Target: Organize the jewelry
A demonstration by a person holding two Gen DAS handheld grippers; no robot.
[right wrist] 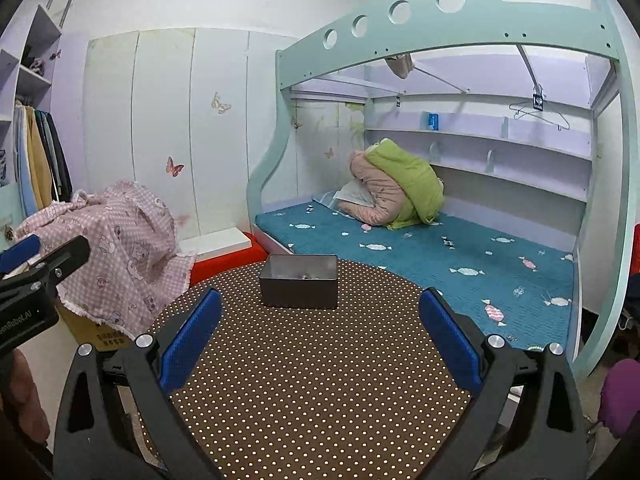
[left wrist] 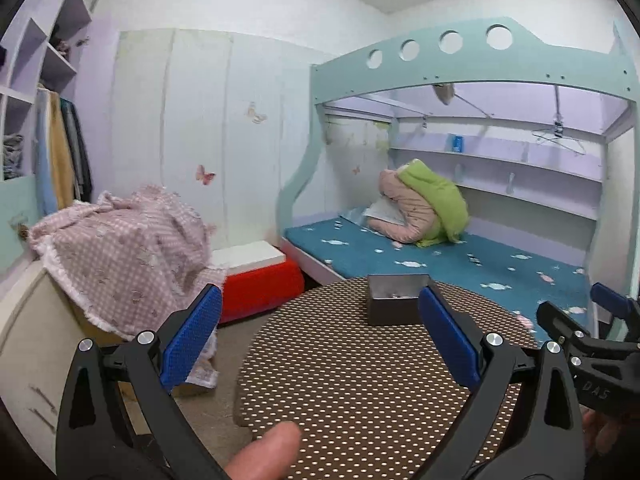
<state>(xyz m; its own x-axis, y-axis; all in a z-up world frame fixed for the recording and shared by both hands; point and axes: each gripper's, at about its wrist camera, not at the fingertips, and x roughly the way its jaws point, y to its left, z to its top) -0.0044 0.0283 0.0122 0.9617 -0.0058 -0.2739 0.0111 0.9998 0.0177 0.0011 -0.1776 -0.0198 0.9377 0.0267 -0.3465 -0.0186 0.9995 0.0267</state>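
So the biggest thing in the room was the mint-green bunk bed (right wrist: 440,36) on the far right, with a teal mattress (right wrist: 420,264) printed with candy shapes and a bundled pink-and-green quilt (right wrist: 394,188) sitting at its far end. A white wardrobe (right wrist: 168,120) with butterfly stickers covered the far wall, and to the left there was a pink checked blanket (right wrist: 120,240) draped over a cardboard box, with a red-and-white box (left wrist: 256,276) just beside it on the floor.

Nearer in sat a round table (right wrist: 312,360) with a brown polka-dot cloth. A small dark metal box (right wrist: 299,286) stood at the table's far edge, lid off, with a few tiny shiny bits inside. That looked like the jewelry, but it was too small to make out. The rest of the cloth looked bare.

The left gripper (left wrist: 320,332) hovered over the near left part of the table, blue pads spread wide with nothing between them, and a fingertip (left wrist: 268,452) poked into the bottom of that view. The right gripper (right wrist: 320,336) hung over the near middle of the table, pointed at the box, its jaws also spread apart and holding nothing. Both were well short of the box.
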